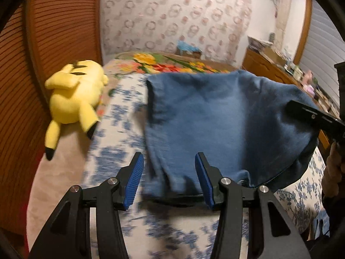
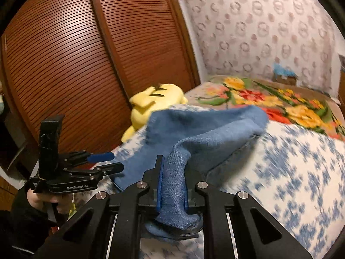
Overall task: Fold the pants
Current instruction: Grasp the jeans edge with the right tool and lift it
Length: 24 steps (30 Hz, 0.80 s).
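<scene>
Pants [image 1: 215, 116] lie mid-frame on the bed [image 1: 112, 151], partly lifted. Right tool [image 2: 172, 192] pinches a bunched edge; left tool [image 1: 169, 179] is wide, holding nothing, fabric between its fingers. Likely mid-fold: next, left should clamp its edge, then both carry it over. Plush [image 1: 75, 95] upper left.

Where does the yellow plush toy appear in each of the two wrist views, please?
Left wrist view: the yellow plush toy lies at left-centre, left of the blue pants.
Right wrist view: the toy is at upper centre, partly hidden behind the pants.
Shared landmark: the slatted wooden wardrobe door beside it.
</scene>
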Motion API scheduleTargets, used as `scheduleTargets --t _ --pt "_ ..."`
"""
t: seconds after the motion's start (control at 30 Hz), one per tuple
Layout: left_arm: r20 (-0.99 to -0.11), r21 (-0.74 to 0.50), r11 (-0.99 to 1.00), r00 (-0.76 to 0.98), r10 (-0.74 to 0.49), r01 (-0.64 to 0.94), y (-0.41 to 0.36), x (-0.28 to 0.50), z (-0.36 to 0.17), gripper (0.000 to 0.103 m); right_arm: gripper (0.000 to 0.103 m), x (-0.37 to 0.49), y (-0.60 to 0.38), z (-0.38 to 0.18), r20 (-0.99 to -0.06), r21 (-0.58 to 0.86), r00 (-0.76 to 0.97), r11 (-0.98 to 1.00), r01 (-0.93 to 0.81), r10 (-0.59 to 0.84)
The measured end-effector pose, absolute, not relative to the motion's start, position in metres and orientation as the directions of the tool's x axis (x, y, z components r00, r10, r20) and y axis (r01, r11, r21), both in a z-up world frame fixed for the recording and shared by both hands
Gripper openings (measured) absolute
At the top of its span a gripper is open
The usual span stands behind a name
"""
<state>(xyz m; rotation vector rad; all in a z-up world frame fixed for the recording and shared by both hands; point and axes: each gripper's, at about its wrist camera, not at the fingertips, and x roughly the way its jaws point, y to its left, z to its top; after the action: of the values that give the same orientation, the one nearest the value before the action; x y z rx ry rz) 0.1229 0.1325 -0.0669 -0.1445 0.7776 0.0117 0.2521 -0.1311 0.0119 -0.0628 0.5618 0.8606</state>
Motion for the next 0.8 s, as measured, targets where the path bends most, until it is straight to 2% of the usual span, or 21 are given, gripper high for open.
scheduleTargets --t 0.3,0.47,0.57,0.67,0.73,0.8 --pt "-0.662 -0.125 0.973 0.747 0.065 -0.194 0.19 0.089 -0.049 0.051 0.013 0.261 -0.036 0.007 -0.515 0.134 0.391 0.522 -0.842 0.763" --pt "-0.654 -0.13 0.958 0.748 0.113 -0.257 0.217 0.076 -0.048 0.051 0.013 0.259 0.016 -0.02 -0.583 0.123 0.273 0.415 -0.902 0.765" --pt "-0.649 -0.131 0.951 0.749 0.132 -0.282 0.227 0.071 -0.047 0.051 0.013 0.261 0.037 -0.046 -0.636 0.12 0.245 0.408 -0.905 0.731" --pt "-0.645 -0.132 0.947 0.75 0.142 -0.293 0.23 0.067 -0.047 0.051 0.013 0.271 0.043 -0.056 -0.646 0.133 0.252 0.432 -0.892 0.721" --pt "-0.645 -0.131 0.947 0.751 0.143 -0.293 0.231 0.067 -0.047 0.051 0.019 0.278 0.042 -0.051 -0.639 0.152 0.252 0.44 -0.885 0.727" --pt "-0.644 -0.132 0.949 0.753 0.138 -0.287 0.231 0.069 -0.048 0.051 0.031 0.276 0.039 -0.045 -0.636 0.156 0.256 0.447 -0.881 0.728"
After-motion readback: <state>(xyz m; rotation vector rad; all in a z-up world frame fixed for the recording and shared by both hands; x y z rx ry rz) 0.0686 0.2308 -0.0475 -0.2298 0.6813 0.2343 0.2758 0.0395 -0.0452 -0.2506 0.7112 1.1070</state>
